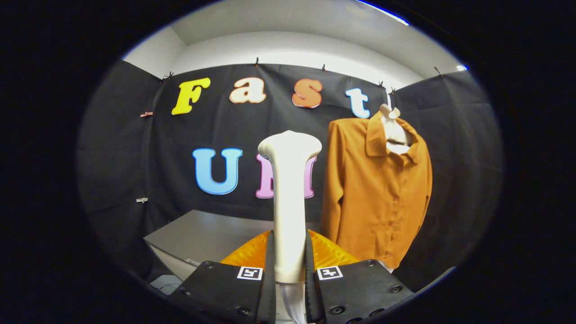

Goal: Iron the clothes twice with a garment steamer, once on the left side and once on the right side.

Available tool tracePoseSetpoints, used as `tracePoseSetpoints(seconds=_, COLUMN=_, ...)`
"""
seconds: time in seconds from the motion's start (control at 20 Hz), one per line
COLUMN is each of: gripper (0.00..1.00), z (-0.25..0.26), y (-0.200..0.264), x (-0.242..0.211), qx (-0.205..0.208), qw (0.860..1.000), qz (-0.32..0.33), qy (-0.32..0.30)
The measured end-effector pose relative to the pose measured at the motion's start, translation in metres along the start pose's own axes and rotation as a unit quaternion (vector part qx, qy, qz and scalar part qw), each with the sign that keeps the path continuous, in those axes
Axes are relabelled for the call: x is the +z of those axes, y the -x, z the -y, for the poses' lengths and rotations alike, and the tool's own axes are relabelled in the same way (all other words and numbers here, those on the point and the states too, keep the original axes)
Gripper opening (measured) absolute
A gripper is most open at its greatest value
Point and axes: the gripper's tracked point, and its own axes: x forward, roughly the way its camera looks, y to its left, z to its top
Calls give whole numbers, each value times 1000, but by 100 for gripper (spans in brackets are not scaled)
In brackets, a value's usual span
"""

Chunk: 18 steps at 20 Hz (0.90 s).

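The garment steamer [289, 202] is pinched between the two fingers of the gripper [289, 270]. Both fingers are pressed on its white handle, one on each side, and the steamer is held upright with its wide head at the top. A grey table [202, 234] is seen beyond the fingers, low down by the black wall.

The orange shirt [375, 193] is hung on a white hanger [392, 123] against the wall, past the far right corner of the table. It is buttoned up and hangs flat, with one sleeve down its left edge. The steamer is apart from the shirt and off to one side of it, so no pass looks to have been started yet.

A few things could go wrong. The smooth handle could slip or twist between the fingers if it is swung fast. The shirt could be pushed off the hanger if the head is pressed too hard. One side could be missed if the strokes are not kept apart.
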Motion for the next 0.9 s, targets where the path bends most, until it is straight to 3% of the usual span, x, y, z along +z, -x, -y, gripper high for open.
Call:
tracePoseSetpoints(seconds=0.35, gripper=29, z=83, y=-14, x=31, qx=-36, qw=997, qz=60, qy=-14)
tracePoseSetpoints(seconds=0.9, gripper=29, z=170, y=-65, x=-23, qx=-74, qw=997, qz=19, qy=-32)
